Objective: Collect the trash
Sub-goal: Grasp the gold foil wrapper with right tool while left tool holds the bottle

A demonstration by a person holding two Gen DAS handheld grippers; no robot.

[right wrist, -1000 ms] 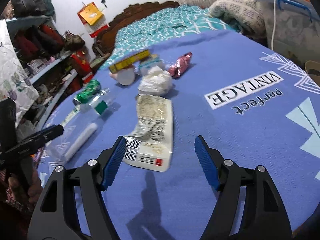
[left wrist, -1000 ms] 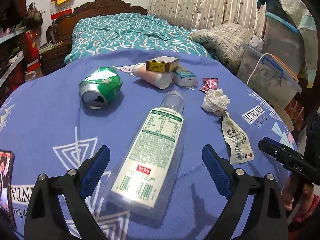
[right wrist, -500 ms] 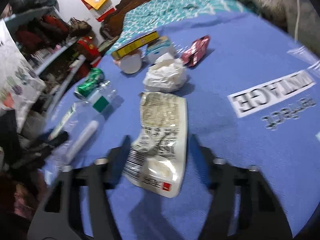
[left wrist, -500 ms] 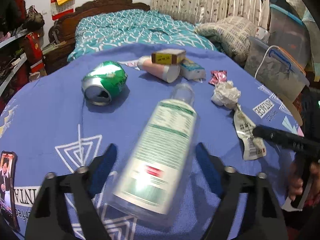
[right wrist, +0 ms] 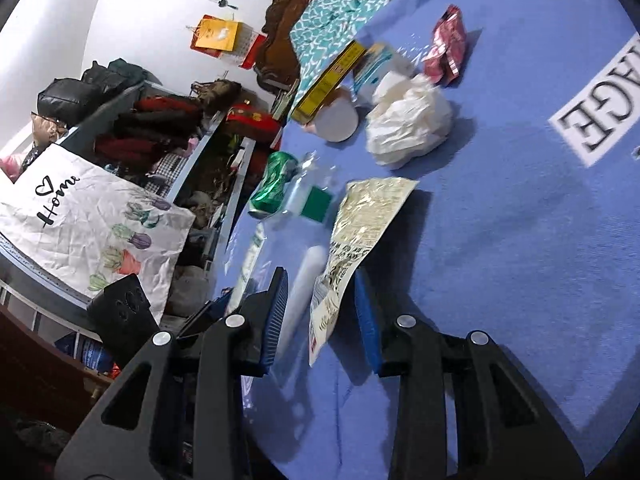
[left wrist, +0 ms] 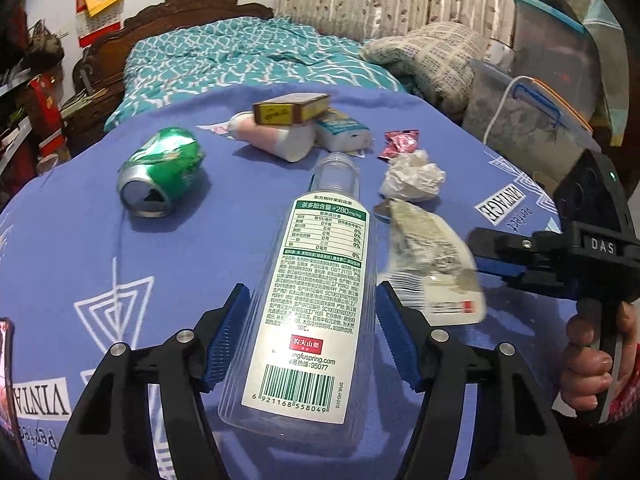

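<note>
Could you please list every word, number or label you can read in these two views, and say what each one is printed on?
"280", "6 921168 558049", "95077": label of the plastic bottle held by the left gripper; its fine print is too small.
"VINTAGE", "perfect": blue tablecloth.
"DAS": right gripper.
"Home": white tote bag.
Flat wrapper between the right gripper's jaws: print blurred.
Yellow box: unreadable.

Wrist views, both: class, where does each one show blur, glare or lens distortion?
Left wrist view: the foil wrapper is motion-smeared, the plastic bottle label stays sharp, and the purple tablecloth edge bows from the fisheye. Right wrist view: the scene is tilted, the wrapper glints, and the corners are vignetted black.
</note>
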